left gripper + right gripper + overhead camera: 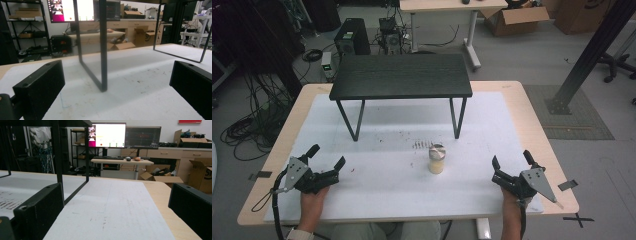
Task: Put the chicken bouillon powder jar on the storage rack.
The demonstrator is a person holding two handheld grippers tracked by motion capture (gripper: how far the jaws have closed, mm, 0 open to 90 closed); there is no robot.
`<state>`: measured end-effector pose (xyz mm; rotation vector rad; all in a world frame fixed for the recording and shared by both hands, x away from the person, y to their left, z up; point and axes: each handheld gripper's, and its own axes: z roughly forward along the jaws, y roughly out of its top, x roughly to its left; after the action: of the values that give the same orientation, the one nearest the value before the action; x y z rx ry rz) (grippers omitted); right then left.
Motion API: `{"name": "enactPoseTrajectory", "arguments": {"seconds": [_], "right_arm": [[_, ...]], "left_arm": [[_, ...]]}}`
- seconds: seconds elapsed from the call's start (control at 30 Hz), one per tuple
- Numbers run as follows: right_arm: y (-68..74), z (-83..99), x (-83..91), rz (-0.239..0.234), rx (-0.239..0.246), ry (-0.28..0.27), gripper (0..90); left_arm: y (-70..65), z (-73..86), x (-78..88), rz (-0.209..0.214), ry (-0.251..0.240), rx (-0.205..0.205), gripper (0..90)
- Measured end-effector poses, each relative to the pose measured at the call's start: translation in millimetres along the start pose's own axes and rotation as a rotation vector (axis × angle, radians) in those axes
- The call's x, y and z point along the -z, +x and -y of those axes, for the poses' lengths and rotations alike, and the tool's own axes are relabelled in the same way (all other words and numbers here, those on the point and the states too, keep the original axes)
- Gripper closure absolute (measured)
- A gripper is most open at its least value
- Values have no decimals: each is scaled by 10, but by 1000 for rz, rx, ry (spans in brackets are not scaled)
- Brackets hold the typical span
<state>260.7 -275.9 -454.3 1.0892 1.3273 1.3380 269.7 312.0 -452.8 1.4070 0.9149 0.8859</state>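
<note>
Jar [437, 159] untouched so far, by the look of it: nothing lifted, nothing gripped, all the work left to do.

Left gripper [326, 156] resting low on the white mat [382, 185] at the near left, jaws spread wide, nothing between them. Seen from the left gripper view [117, 75], same story: two black jaws far apart, bare mat between, a thin black leg of the stand [103, 50] straight ahead. Right gripper [512, 159] resting at the near right of the mat, jaws likewise spread wide and empty. From the right gripper view [115, 202], open mat ahead, the stand's legs off to the left, tan edge of the table [160, 195] to the right.

Between the two grippers, roughly midway and well apart from both: jar standing upright on the mat, nearer the right gripper than the left, just in front of the stand's right front leg. Short and round, pale cream body, greyish metal-looking lid still on. Small dark specks on the mat just behind it.

Farther out: black stand [402, 76] with a dark flat top on thin legs, top bare. Probably a reach toward the jar next, either to grip the body or the lid; which gripper, impossible to tell.
</note>
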Motion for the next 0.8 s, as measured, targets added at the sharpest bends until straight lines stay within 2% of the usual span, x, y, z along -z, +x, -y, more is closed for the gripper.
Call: {"name": "enactPoseTrajectory", "arguments": {"seconds": [0.8], "right_arm": [[-1, -7, -14, -2, 1, 12, 0]], "left_arm": [[-4, -1, -1, -1, 1, -5, 3]]}}
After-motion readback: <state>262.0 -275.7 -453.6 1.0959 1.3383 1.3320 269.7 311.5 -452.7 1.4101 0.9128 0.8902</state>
